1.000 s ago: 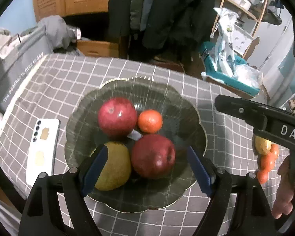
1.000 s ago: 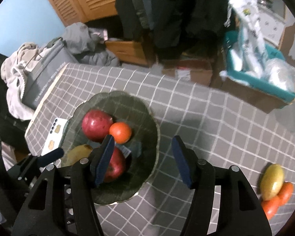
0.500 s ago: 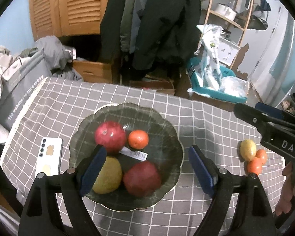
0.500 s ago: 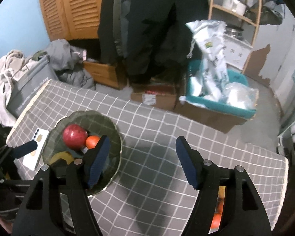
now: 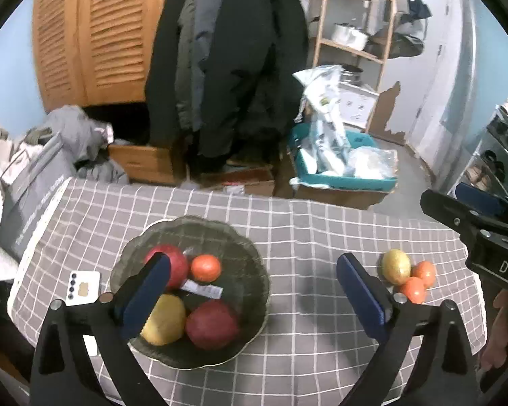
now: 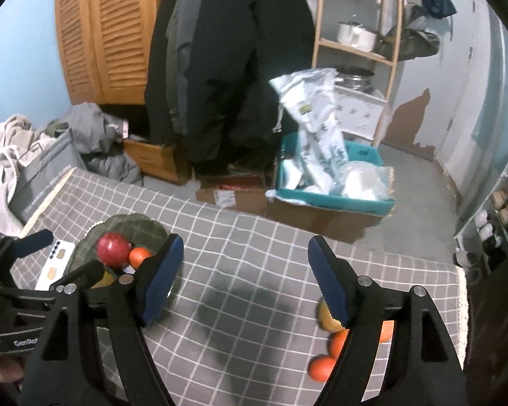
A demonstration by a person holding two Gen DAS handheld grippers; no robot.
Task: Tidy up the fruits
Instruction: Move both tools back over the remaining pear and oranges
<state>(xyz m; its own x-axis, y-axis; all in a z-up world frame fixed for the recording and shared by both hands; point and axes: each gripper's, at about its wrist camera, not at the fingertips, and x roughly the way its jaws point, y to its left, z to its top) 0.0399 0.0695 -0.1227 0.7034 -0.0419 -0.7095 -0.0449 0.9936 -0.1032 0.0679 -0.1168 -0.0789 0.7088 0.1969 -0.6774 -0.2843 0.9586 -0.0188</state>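
Observation:
A dark glass bowl (image 5: pixel 193 220) on the checked cloth holds two red apples (image 5: pixel 171 264), a yellow pear (image 5: pixel 164 319) and a small orange (image 5: pixel 205 268). My left gripper (image 5: pixel 252 264) hovers above the bowl's right side, its jaws opening with nothing between them. At the cloth's right end lie a yellow fruit (image 5: pixel 395 266) and a few small oranges (image 5: pixel 414 289). My right gripper (image 6: pixel 246 242) hangs over bare cloth between bowl (image 6: pixel 132 226) and loose fruit (image 6: pixel 326 318), its jaws opening, empty. Its right finger partly hides that fruit.
A white phone (image 5: pixel 83 282) lies on the cloth left of the bowl. A paper label (image 5: pixel 203 289) sits among the bowl's fruit. Beyond the table's far edge are cardboard boxes, a teal bin (image 5: pixel 342 177) and hanging coats. A grey bag (image 5: pixel 34 182) stands at the left.
Both grippers have risen and drawn back from the bowl, and both pairs of jaws have widened. The right wrist view has swung right, bringing the loose fruit into sight.

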